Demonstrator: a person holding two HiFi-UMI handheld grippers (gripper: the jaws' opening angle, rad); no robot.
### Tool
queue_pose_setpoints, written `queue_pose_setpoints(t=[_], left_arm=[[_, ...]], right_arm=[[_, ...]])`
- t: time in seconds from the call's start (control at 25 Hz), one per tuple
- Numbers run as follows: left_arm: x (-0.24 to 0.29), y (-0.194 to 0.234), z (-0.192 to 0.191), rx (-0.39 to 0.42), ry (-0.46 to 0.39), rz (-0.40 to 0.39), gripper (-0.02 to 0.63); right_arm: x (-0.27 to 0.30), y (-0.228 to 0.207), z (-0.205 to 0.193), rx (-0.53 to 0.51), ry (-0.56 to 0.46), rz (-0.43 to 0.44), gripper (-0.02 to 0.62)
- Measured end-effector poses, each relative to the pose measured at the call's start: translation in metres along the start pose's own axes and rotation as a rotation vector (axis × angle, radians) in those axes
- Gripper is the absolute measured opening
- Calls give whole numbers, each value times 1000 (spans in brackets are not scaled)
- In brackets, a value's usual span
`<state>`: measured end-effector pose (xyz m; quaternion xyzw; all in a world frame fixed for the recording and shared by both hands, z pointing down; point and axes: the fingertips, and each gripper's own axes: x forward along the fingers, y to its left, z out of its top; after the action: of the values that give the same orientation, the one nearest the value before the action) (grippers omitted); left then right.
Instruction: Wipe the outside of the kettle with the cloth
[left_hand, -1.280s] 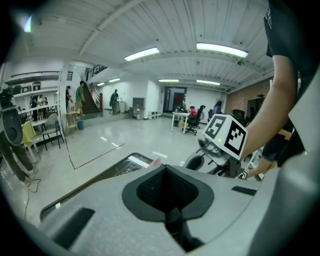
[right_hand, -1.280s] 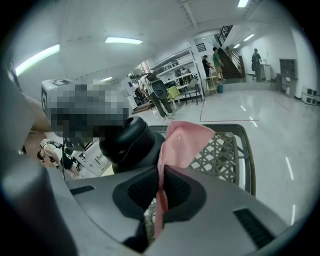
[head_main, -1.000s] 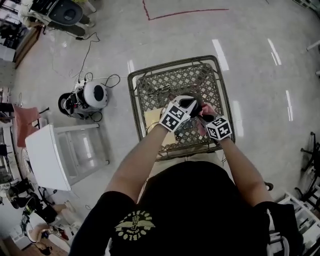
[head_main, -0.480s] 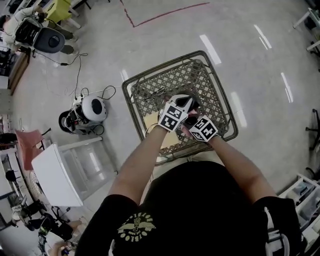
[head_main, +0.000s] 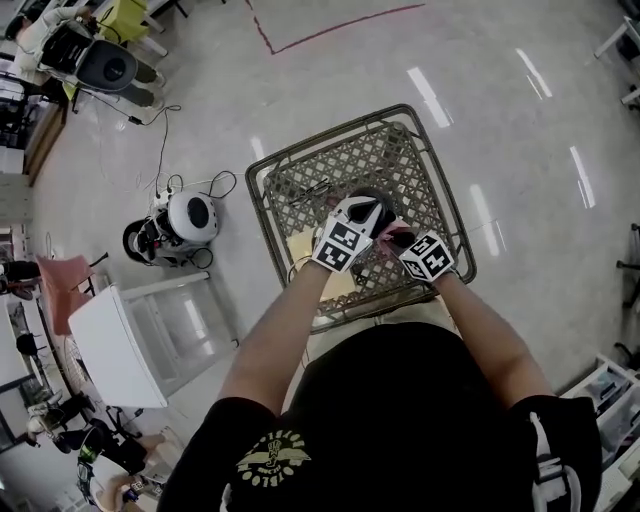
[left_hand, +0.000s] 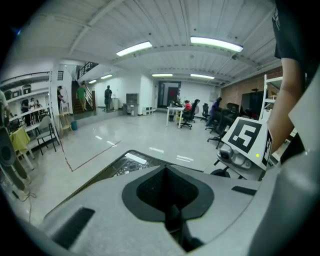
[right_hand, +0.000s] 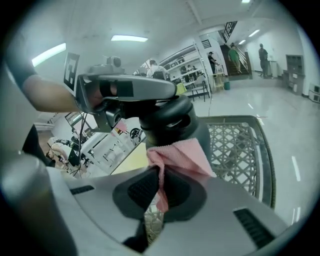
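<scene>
One metal counter with an open lattice top and a raised rim stands on a glossy pale floor in a wide, lit hall. A red tape line crosses the floor beyond it. Left of it are a round white appliance trailing cables and a white cabinet. Floor is open around the far and right edges.

The dark kettle stands near the counter's middle. A yellow sheet lies toward the near-left corner, and the far half is mostly bare lattice.

The left tongs are drawn together and lie over the kettle's top. The right tongs are clamped narrow on the pink cloth, which touches the kettle's side.
</scene>
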<state>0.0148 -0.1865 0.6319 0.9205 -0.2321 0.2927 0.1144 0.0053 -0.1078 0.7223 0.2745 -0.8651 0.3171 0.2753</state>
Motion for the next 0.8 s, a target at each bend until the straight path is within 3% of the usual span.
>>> queue_pose_setpoints(t=[0.32, 0.8], left_arm=[[2, -1, -6, 41, 37, 50, 9], [1, 1, -5, 23, 41, 105, 9]], right_arm=[[-12, -45, 6, -49, 35, -18, 20], [4, -92, 63, -142, 31, 12, 20]])
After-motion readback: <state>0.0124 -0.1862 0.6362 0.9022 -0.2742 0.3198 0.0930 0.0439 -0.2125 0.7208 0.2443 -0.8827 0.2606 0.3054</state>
